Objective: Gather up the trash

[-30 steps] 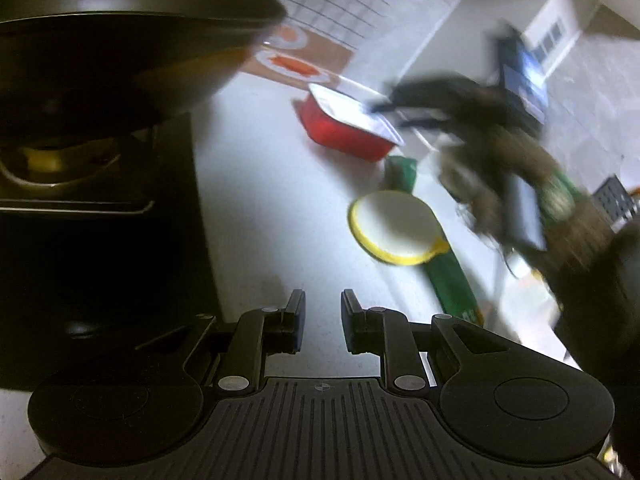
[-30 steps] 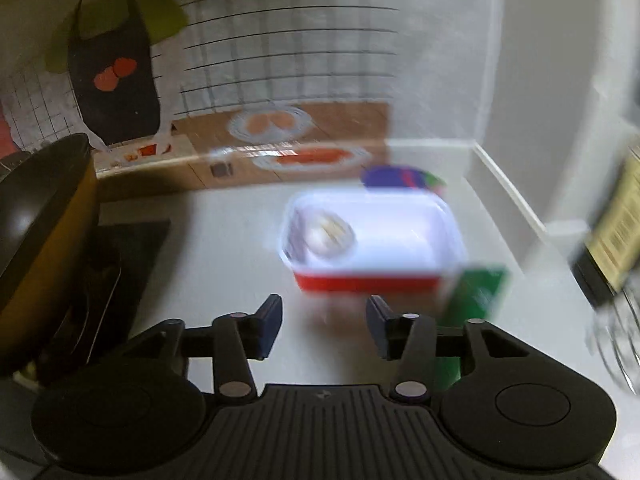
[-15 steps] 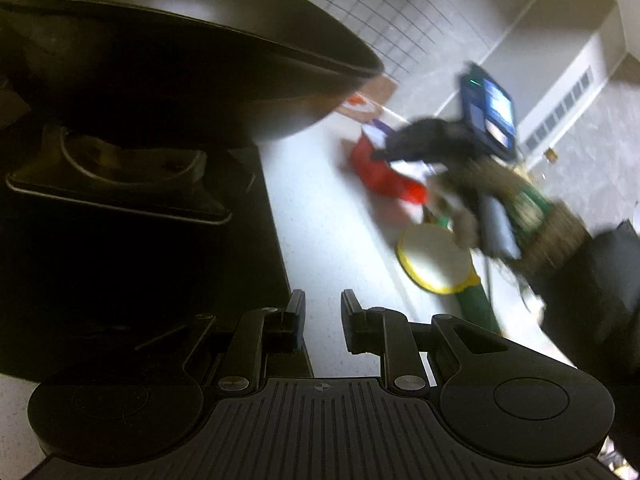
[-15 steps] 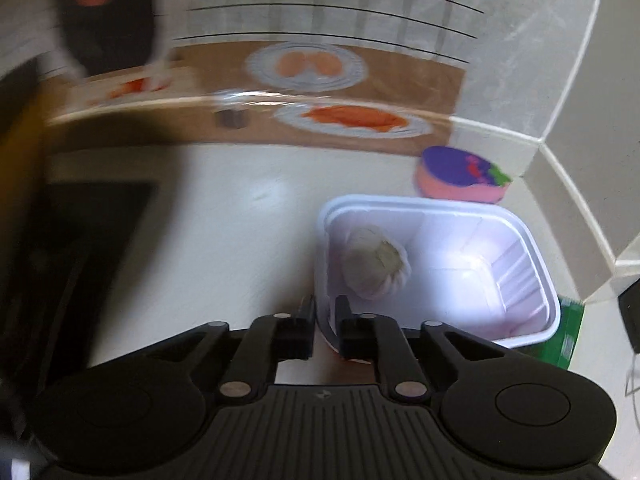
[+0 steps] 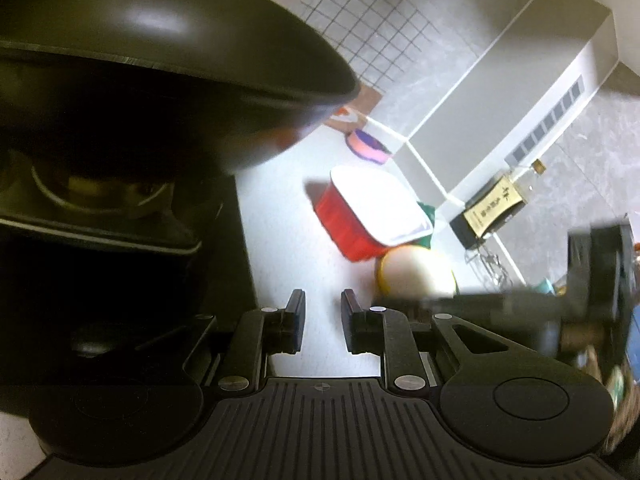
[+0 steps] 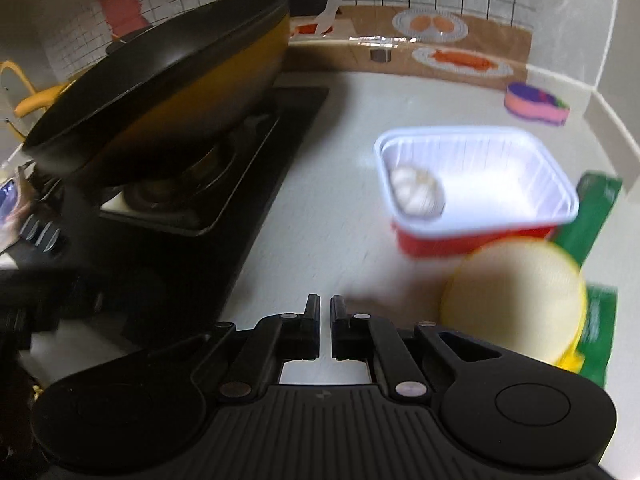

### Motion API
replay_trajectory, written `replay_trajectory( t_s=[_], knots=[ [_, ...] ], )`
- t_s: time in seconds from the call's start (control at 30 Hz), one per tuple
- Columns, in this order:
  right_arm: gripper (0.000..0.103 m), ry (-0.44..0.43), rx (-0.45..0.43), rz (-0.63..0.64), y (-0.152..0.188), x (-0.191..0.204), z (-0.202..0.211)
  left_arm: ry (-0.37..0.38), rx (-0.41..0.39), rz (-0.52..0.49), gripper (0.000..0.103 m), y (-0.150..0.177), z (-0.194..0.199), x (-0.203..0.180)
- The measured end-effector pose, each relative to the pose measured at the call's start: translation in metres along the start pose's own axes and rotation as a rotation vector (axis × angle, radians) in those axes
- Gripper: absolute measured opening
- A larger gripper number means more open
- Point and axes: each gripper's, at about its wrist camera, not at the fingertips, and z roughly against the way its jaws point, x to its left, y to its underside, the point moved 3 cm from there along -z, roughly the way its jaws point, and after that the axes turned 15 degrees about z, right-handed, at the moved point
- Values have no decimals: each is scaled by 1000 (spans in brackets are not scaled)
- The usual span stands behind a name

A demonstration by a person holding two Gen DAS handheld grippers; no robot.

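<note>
Trash on the pale worktop, near to far. Right fingers: clenched together, nothing between them, above bare worktop. Left fingers: parted, nothing between them. Round yellow-rimmed lid: lying on a green packet, just right of the right fingers. Red tray with white inside: touching the lid's far edge, holding a pale crumpled ball. Black pan: on the stove, at left. Pink and purple tub: by the far wall.

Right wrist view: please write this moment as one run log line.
right gripper: shut, empty | red tray: on counter, holds white lump | yellow lid: beside tray
</note>
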Motion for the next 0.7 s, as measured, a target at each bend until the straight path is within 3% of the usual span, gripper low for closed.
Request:
replay_trajectory(
  t_s=[0.13,0.27,0.33,0.37,0.4,0.63,0.7],
  knots=[
    [6,13,-58,-44,11,3,23,1,5,-12,22,-3,-10,-11],
    [12,101,-135,-57,-7,-12,43,-40,35,-41,22,1,-25,-19],
    [31,141,-147,-90,-22,-29,39,-45,62,-49,22,6,-31,-20],
    [54,143,-145,-121,-30,-40,32,-43,75,-57,22,9,-33,-22],
    [64,146,-140,-164,-37,-54,22,-41,86,-67,22,12,-35,-24],
    [63,162,-17,-435,-57,-119,-66,-30,130,-83,22,22,-39,-20],
    [63,151,-28,-479,-53,-123,-73,-27,111,-73,22,20,-38,-19]
  ],
)
